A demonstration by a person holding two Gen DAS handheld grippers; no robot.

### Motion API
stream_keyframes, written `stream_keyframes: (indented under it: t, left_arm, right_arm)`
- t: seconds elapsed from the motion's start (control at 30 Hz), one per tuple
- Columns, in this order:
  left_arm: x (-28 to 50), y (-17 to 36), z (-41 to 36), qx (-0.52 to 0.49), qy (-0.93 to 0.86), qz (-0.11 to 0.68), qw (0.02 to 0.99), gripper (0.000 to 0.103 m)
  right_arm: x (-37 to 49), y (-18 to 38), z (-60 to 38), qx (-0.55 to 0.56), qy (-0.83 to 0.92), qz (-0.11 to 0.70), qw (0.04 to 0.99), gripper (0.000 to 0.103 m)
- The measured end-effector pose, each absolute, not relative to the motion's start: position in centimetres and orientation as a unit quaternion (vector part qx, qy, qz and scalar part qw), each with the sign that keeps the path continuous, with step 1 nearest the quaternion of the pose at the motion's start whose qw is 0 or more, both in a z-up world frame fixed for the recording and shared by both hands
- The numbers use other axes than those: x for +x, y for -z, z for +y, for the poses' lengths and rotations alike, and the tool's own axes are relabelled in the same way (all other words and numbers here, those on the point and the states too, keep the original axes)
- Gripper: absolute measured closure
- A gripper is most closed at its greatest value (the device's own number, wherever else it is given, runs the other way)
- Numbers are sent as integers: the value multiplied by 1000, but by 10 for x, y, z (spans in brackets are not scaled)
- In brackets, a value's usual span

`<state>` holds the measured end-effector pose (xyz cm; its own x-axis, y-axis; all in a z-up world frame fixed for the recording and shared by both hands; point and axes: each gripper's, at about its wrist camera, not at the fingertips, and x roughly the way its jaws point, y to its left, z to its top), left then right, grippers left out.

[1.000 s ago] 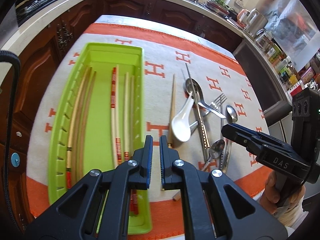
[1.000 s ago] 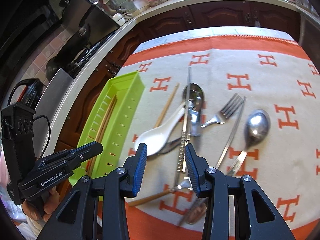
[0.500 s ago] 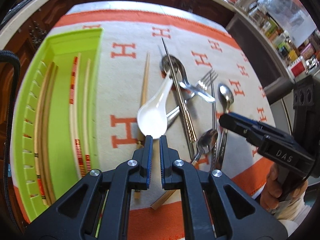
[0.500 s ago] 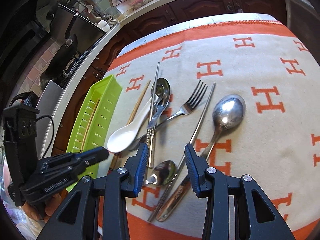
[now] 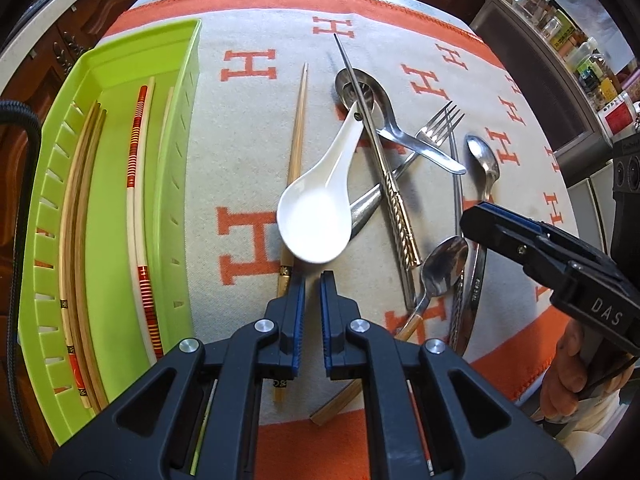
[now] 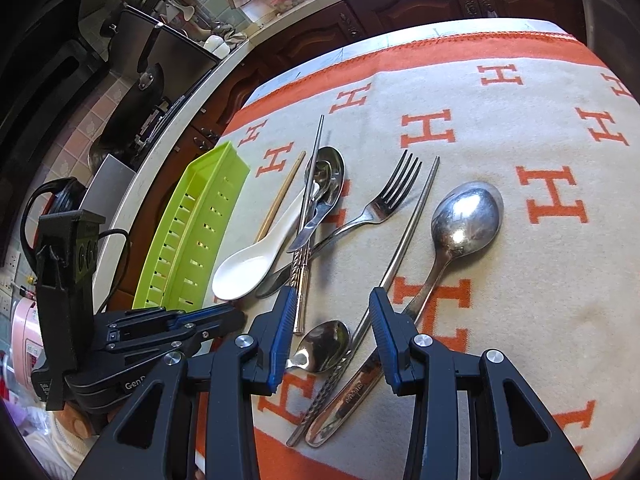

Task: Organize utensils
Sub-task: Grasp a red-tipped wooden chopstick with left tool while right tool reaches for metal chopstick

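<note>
Both tools have been brought nearer the utensils: left tool (image 5: 312,280), nearly clenched and empty, behind the white ceramic spoon (image 5: 318,216); right tool (image 6: 333,312) spread above a small spoon (image 6: 325,346). Chopsticks (image 5: 136,200) inside the green tray (image 5: 176,184) are seen only from the left wrist.

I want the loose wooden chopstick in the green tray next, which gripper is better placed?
Left. The left gripper hovers beside the wooden chopstick, nearer the green tray.
</note>
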<state>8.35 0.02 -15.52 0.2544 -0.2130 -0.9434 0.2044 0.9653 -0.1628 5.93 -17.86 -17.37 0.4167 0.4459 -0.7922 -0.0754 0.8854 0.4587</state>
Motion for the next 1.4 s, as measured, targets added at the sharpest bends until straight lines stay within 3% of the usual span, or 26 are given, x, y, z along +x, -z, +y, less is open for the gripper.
stream_keyframes:
  t: [0.23,0.3,0.33,0.37,1.13,1.2,1.27,1.4]
  left_arm:
    - [79,148,-1,16,118,585,802,92]
    - [78,146,-1,23,111,581,806,81]
    - [78,145,-1,26,106,579,808,68]
    - [78,145,-2,27,101,578,810,62]
    - [108,154,-16,100,64,602,790,62]
    - [111,155,-18,104,69,605,786,66]
    - [114,157,-16,83,81,615,780,80]
    - [115,156,-14,76,84,614,781,83]
  right_arm:
    - [60,177,-175,182,-165,515,821,64]
    - [60,177,-174,182,-167,515,821,64]
    - [60,177,-173,182,-167,514,821,64]
    - [59,177,-173,182,-168,514,821,64]
    - [51,176,-186,203,-177,504,821,64]
    - [51,176,-187,204,-178,504,820,64]
    - [50,175,-188,204,-181,503,820,64]
    - [50,175,-187,200,-186,502,820,64]
